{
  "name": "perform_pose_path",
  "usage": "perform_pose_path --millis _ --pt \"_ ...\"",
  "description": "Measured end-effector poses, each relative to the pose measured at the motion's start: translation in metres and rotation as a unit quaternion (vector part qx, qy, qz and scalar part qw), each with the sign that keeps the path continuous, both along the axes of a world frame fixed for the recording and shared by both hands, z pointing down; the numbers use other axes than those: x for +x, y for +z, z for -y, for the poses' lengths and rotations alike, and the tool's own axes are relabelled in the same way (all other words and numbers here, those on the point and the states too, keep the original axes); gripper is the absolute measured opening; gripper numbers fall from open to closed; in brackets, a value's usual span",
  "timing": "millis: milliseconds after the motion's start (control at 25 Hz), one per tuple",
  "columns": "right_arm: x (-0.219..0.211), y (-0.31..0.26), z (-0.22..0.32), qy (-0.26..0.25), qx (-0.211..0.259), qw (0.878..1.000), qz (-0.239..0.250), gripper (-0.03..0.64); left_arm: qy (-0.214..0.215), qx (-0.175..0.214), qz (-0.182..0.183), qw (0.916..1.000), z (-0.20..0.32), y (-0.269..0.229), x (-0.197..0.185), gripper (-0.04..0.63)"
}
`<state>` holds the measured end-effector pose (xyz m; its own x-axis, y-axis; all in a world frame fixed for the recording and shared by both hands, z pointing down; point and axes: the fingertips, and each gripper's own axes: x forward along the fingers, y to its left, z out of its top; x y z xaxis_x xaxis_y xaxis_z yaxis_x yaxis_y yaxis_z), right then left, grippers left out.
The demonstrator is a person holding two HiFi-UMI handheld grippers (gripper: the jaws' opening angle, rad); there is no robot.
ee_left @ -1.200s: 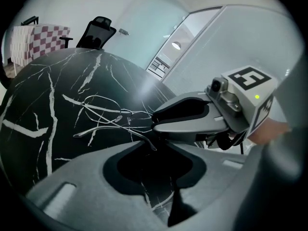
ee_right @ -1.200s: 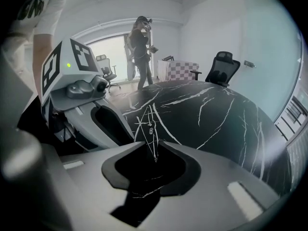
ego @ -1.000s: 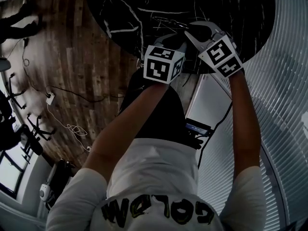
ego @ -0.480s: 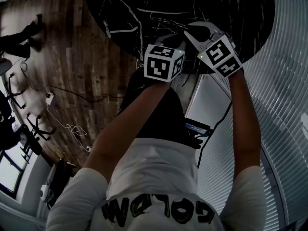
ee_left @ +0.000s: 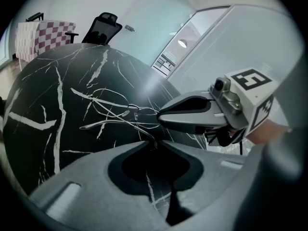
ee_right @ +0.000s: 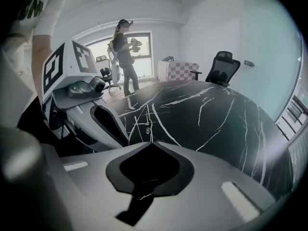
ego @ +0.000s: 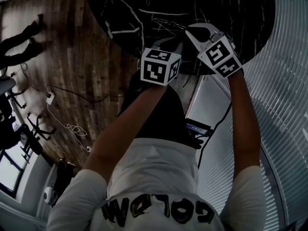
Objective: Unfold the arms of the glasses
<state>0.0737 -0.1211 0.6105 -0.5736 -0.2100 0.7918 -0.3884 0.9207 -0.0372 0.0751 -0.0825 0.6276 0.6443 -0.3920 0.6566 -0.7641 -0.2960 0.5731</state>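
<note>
Thin wire-framed glasses (ee_left: 115,112) lie on the black marble table (ego: 231,4), faint in the head view (ego: 166,25). My left gripper (ee_left: 156,142) has just been closing; its tips pinch the near end of one thin arm. It sits left of the right one in the head view (ego: 177,43). My right gripper (ee_right: 149,141) has also just closed, and a thin wire of the glasses (ee_right: 147,126) runs up from between its tips. Each gripper shows in the other's view, the right (ee_left: 162,115) and the left (ee_right: 122,136), close together over the glasses.
A black office chair (ee_left: 103,25) and a checkered cloth (ee_left: 41,37) stand beyond the table's far edge. A person (ee_right: 126,52) stands by the window. Wooden floor with cables (ego: 62,95) lies left of the table, and a slatted wall (ego: 288,81) is on the right.
The left gripper's marker cube has shifted slightly left and toward me in the head view. The right gripper has stayed put. A person's figure at the far left has moved.
</note>
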Motion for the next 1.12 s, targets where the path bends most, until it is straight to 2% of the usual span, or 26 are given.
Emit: perform_pose_path --millis 240,400,520,720,800,1000,1120 --pt "-0.003 -0.001 0.002 -0.004 0.002 1.000 -0.006 0.002 0.000 -0.004 0.008 1.0000 -0.004 0.001 -0.012 0.048" --pt "-0.003 -0.001 0.001 -0.002 0.003 1.000 -0.006 0.002 -0.003 -0.001 -0.004 1.0000 -0.004 -0.002 -0.010 0.048" --pt "-0.003 -0.001 0.000 -0.002 0.003 1.000 -0.004 0.002 -0.005 -0.008 -0.021 0.9997 -0.002 -0.004 -0.002 0.101" --pt "-0.004 -0.001 -0.001 -0.005 0.004 1.000 -0.005 0.002 -0.030 -0.019 -0.026 0.9990 0.006 -0.002 -0.001 0.107" --pt "-0.004 -0.001 -0.001 -0.007 0.005 1.000 -0.005 0.002 -0.040 -0.024 -0.028 0.9985 0.009 -0.001 -0.002 0.101" --pt "-0.002 0.001 -0.002 -0.012 0.006 1.000 -0.013 0.002 -0.040 -0.025 -0.027 0.9985 0.010 0.000 -0.004 0.029" --pt "-0.002 0.004 -0.004 -0.012 0.005 1.000 -0.012 0.002 -0.038 -0.026 -0.024 0.9986 0.007 0.001 -0.006 0.026"
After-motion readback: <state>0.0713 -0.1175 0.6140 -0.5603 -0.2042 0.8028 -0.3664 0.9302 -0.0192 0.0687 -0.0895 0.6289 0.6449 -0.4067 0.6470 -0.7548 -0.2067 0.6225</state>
